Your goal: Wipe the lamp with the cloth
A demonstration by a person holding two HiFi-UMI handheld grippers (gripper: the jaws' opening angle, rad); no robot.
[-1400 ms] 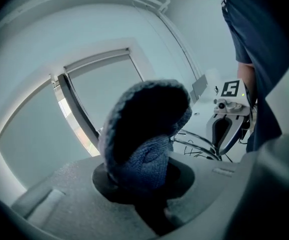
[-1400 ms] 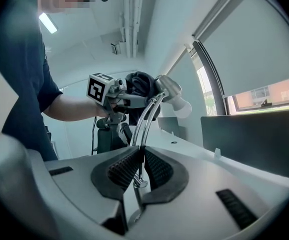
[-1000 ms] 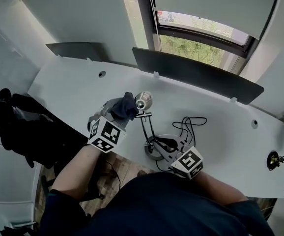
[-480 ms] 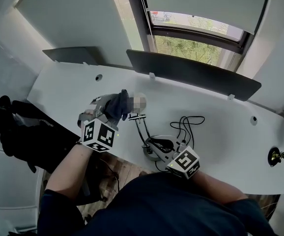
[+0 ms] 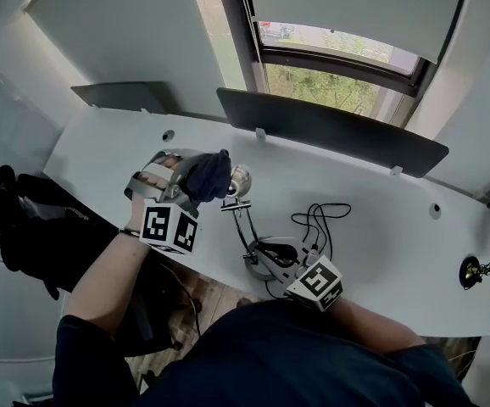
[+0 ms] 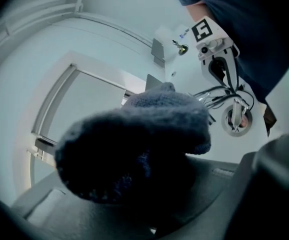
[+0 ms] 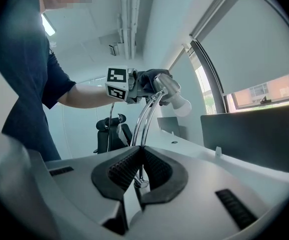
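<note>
Left gripper (image 5: 190,183): jaws clamped on the dark blue cloth (image 5: 208,174). In the left gripper view the bunched cloth (image 6: 134,149) fills the middle and hides the jaw tips and the lamp head.

Right gripper (image 5: 272,255): jaws all but together, gripping the lamp (image 5: 243,214) by its thin chrome stem just above the round base. The right gripper view shows the stem (image 7: 145,120) rising from between the ribbed pads (image 7: 122,170).

The lamp stands near the front edge of the white desk (image 5: 381,197). Its head is tipped toward the cloth, and the cloth touches its left side.

Around it:
- A black cable (image 5: 320,219) is looped on the desk just behind the base.
- A dark partition panel (image 5: 330,130) runs along the back edge, below the window (image 5: 330,66).
- A black chair (image 7: 110,131) stands off the desk's left end.
</note>
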